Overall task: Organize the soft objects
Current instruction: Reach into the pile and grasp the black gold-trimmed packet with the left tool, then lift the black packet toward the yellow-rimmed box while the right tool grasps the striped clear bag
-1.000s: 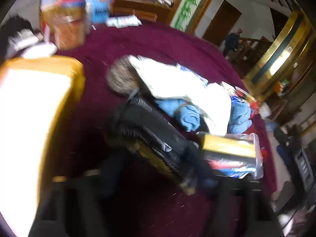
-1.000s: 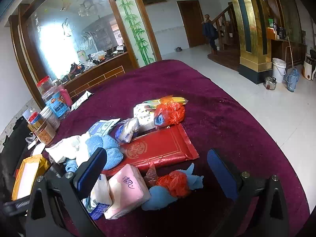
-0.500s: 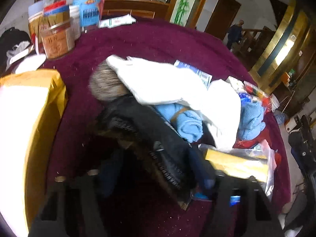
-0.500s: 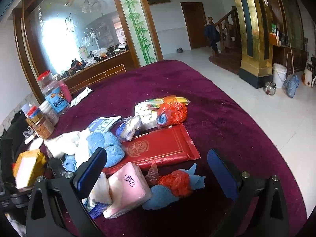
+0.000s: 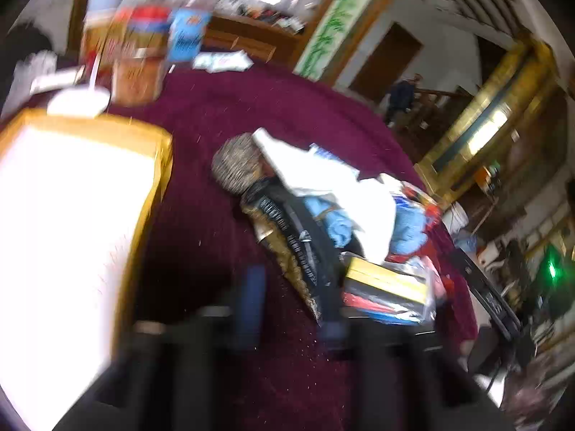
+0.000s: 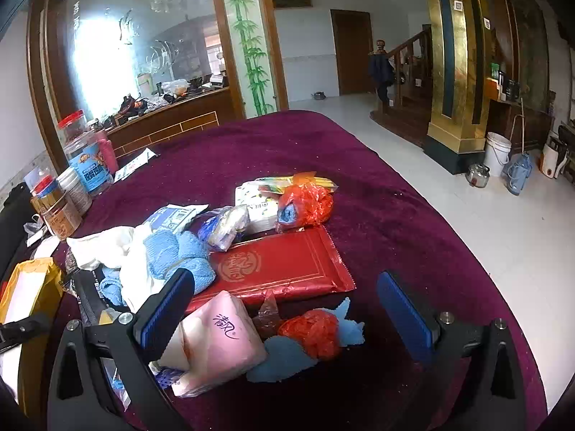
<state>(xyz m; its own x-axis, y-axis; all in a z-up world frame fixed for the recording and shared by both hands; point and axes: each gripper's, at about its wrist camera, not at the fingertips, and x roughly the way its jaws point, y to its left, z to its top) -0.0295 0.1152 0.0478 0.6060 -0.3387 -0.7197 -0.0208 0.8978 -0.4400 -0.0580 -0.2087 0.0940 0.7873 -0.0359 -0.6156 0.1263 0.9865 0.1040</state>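
Observation:
In the blurred left wrist view a black garment with gold trim point(image 5: 294, 240) lies on the purple tablecloth point(image 5: 222, 115), beside a grey furry piece point(image 5: 237, 168), a white cloth point(image 5: 323, 179) and blue towels point(image 5: 337, 222). My left gripper point(image 5: 293, 316) is opening; the garment's near end lies between its fingers, close to the right one, with no pad pressing on it. My right gripper point(image 6: 284, 314) stands open above a pink tissue pack point(image 6: 219, 341) and an orange bag on a blue cloth point(image 6: 312, 334). Beyond are a red packet point(image 6: 284, 265) and blue towels point(image 6: 179, 255).
A yellow bag point(image 5: 72, 215) fills the left side by my left gripper. Jars point(image 6: 82, 168) stand at the table's back left. A clear bag with a yellow box point(image 5: 388, 287) lies right of the garment. The table's edge point(image 6: 467, 237) curves along the right; a person point(image 6: 381, 68) stands far off by the stairs.
My left gripper was shut on the black garment; its jaws have now spread and it has drawn back and up, leaving the garment on the cloth. The right gripper has stayed put.

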